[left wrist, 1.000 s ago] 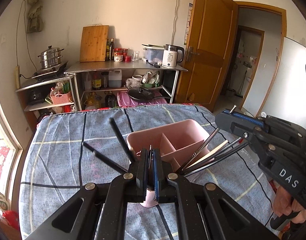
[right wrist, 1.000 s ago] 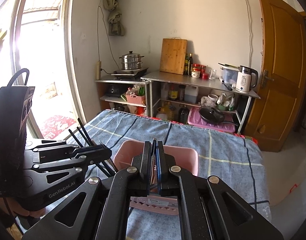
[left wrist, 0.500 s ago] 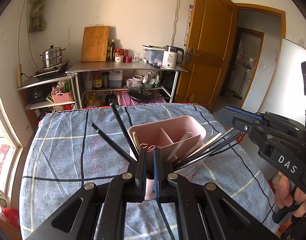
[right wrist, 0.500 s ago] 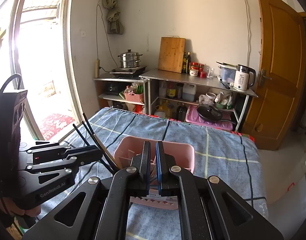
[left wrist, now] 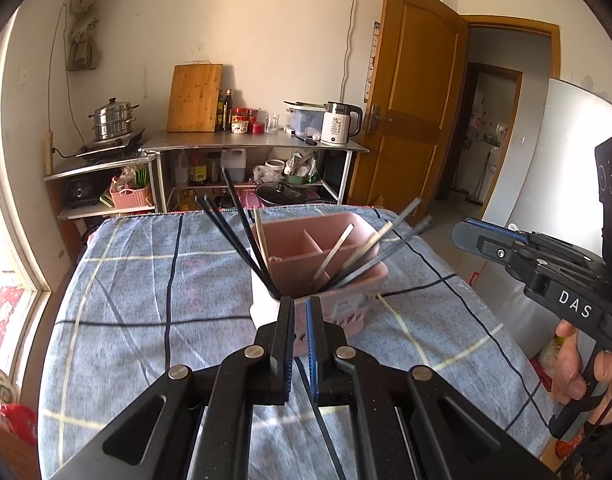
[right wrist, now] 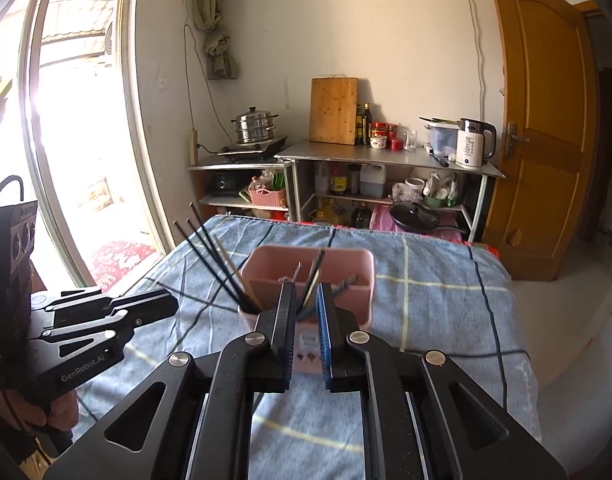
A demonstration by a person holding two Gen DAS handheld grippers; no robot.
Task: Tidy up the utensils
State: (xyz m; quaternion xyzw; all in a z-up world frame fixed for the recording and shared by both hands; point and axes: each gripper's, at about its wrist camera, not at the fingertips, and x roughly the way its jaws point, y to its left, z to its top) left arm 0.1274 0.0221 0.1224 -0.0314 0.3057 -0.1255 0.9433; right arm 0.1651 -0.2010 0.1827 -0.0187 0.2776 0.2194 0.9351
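A pink divided utensil holder (left wrist: 306,240) stands on the blue checked tablecloth (left wrist: 145,280). Black chopsticks (left wrist: 233,232) and a wooden one lean out of its left compartment; metal chopsticks (left wrist: 370,248) lean out to the right. My left gripper (left wrist: 299,304) is just in front of the holder, its jaws a small gap apart and empty. My right gripper (right wrist: 306,292) is also just before the holder (right wrist: 338,264), slightly open and empty. The black chopsticks (right wrist: 213,256) show at the holder's left in the right wrist view. Each gripper shows in the other's view, the left one (right wrist: 105,320) and the right one (left wrist: 526,256).
A metal shelf rack (left wrist: 249,148) with a kettle, cutting board, bottles and a steamer pot stands beyond the table's far edge. A wooden door (left wrist: 418,100) is at the right and a bright window (right wrist: 77,140) at the left. The table edges drop off on both sides.
Both grippers let go of their chopsticks, which now stand in the holder, and both jaws opened slightly. Both grippers pulled back a little from the holder.
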